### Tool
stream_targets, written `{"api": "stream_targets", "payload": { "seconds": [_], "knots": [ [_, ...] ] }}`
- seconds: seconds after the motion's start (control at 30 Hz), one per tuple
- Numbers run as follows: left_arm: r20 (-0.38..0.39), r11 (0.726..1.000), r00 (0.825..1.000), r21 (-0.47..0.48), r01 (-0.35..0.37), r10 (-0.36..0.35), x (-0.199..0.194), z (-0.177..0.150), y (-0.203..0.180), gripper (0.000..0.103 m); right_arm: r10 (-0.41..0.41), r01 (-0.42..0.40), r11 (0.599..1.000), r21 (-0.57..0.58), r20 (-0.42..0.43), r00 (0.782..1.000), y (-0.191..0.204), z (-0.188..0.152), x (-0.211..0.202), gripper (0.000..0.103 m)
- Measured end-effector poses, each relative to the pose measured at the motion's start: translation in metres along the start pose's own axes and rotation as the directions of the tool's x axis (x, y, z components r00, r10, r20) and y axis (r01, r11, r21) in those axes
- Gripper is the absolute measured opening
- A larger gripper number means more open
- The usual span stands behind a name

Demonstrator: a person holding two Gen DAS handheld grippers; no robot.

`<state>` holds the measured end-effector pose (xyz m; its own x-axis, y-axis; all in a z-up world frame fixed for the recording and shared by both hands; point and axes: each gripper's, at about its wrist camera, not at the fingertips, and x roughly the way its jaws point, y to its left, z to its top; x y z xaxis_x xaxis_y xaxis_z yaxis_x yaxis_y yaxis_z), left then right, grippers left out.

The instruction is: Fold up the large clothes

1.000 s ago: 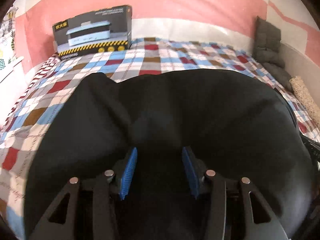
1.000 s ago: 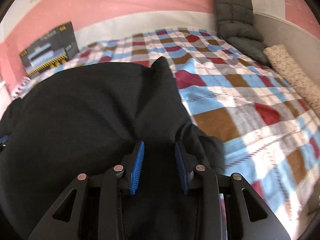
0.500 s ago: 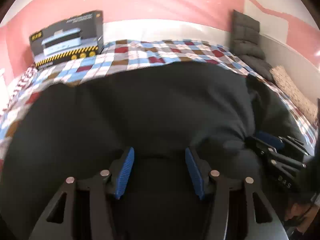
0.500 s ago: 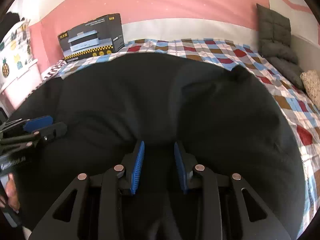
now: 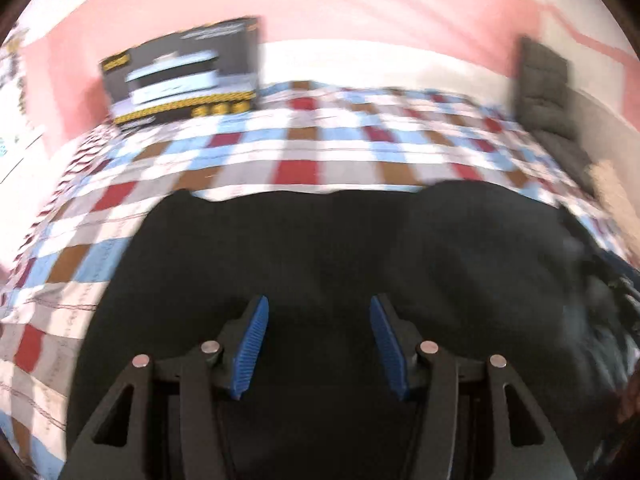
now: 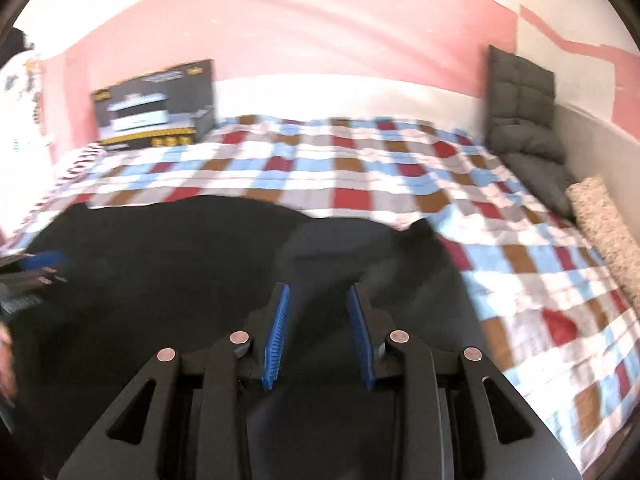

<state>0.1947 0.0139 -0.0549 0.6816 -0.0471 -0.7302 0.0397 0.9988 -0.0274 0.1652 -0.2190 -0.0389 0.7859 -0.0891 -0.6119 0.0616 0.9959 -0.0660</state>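
A large black garment (image 5: 340, 248) lies spread on the checked bedspread (image 5: 304, 152); it also shows in the right wrist view (image 6: 168, 264). My left gripper (image 5: 319, 308) hovers over its near part with the blue pads apart, holding nothing. My right gripper (image 6: 316, 298) is open over the garment's right part, near a raised fold (image 6: 420, 236). The left gripper's blue tips show at the left edge of the right wrist view (image 6: 40, 260). Both views are motion-blurred.
A black appliance box (image 5: 184, 76) stands at the bed's far left against the pink wall. Grey cushions (image 6: 524, 120) lean in the far right corner. A beige fuzzy roll (image 6: 604, 224) lies along the right edge. Bare bedspread (image 6: 520, 280) lies right of the garment.
Both grippers have pulled back and up; the garment now fills less of each view and more bedspread shows beyond it. Both stay open.
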Motion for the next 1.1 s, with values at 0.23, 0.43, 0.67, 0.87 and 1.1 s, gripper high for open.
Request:
{"api": "stream_targets", "payload": {
  "seconds": [0.23,0.43,0.67,0.87,1.1],
  "knots": [
    [0.020,1.000,0.999,-0.008,-0.028,0.028,0.033,-0.012,0.011,0.056,0.015,-0.004,0.995,0.104,-0.105,0.994,-0.020,-0.020,0.057,0.031],
    [0.014,0.999,1.000,-0.039,-0.001,0.001,0.045,-0.014,0.017,0.056,0.077,-0.054,0.985,0.167,-0.136,0.988,-0.031,-0.024,0.072,0.031],
    [-0.046,1.000,0.999,-0.007,-0.029,0.029,0.028,-0.004,0.017,0.056,0.081,-0.049,0.987,0.151,-0.214,0.973,-0.035,-0.010,0.063,0.031],
    [0.024,0.998,0.998,-0.041,-0.055,0.056,-0.029,-0.023,0.060,0.056,0.052,-0.030,0.987,0.159,-0.138,0.989,-0.063,-0.025,0.004,0.033],
    [-0.011,0.989,0.995,-0.102,-0.104,0.104,-0.036,-0.041,0.098,0.056,0.021,0.018,0.976,0.216,-0.177,0.984,-0.090,-0.044,0.003,0.033]
  ]
}}
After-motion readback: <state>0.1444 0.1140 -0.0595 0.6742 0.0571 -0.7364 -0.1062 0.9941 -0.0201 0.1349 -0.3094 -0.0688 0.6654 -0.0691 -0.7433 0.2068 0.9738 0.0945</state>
